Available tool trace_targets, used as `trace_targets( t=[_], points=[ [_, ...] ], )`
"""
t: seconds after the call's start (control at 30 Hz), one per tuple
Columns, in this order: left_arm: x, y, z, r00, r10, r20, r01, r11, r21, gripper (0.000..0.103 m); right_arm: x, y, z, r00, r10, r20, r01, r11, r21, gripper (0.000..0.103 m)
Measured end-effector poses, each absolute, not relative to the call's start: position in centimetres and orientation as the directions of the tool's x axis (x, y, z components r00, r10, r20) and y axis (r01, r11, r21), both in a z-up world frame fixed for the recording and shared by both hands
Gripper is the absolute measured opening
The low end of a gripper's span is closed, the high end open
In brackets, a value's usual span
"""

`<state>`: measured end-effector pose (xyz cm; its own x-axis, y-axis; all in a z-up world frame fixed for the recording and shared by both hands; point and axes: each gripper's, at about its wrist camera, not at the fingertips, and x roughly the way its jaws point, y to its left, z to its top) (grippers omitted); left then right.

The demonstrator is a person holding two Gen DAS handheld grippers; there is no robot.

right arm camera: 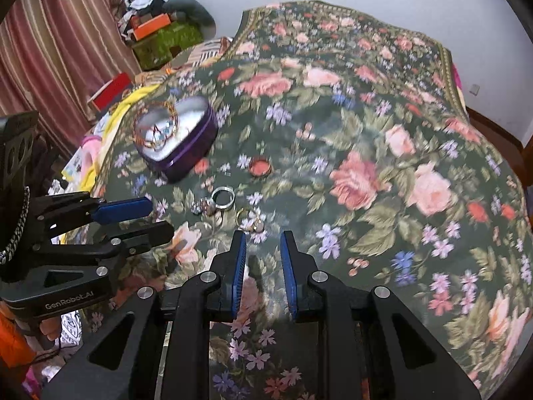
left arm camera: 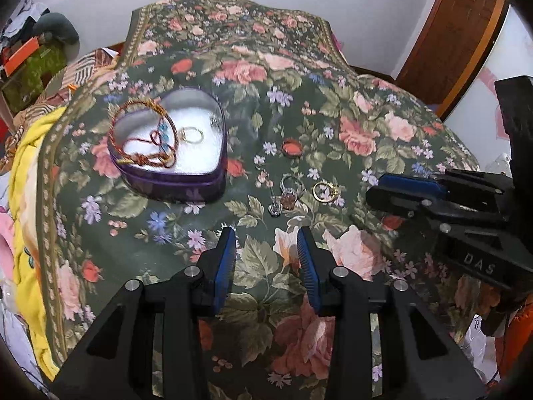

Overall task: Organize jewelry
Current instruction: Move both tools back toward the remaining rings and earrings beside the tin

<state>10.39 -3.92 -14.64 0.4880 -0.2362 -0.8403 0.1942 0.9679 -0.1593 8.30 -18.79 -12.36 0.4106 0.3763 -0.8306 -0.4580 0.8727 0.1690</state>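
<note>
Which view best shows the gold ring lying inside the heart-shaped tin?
The left wrist view: the gold ring is sharp on the white lining of the heart-shaped tin. In the right wrist view the tin is blurred and the ring indistinguishable.

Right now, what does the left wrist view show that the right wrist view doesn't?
Only the left wrist view: a wooden door at upper right, and a sharp look at the gold ring inside the heart-shaped tin.

Only the right wrist view: the striped curtain at left, though the image is blurred.

Both: the tin, the loose rings on the floral bedspread, the round red piece, and both grippers open.
</note>
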Motion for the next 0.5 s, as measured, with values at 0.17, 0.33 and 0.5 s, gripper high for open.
trace_targets(
  t=[0.17, 0.33, 0.5],
  points=[
    [11.0, -4.1, -15.6, 0.473, -0.241, -0.848, 0.197, 0.966, -0.164, 0.037, 8.6, -18.4, -13.3, 0.39, 0.372, -0.842, -0.46, 0.871, 0.172, 0.032],
    [11.9, -4.4, -15.9, 0.482, -0.243, -0.842, 0.204, 0.965, -0.162, 0.035, 9.1, -17.6, -14.1, 0.37, 0.366, -0.854, -0.472, 0.866, 0.167, 0.032],
    [12.7, -4.6, -16.2, 0.488, -0.246, -0.837, 0.216, 0.964, -0.158, 0.028, 9.4, -16.8, -14.5, 0.368, 0.361, -0.857, -0.498, 0.855, 0.146, 0.032]
  ],
)
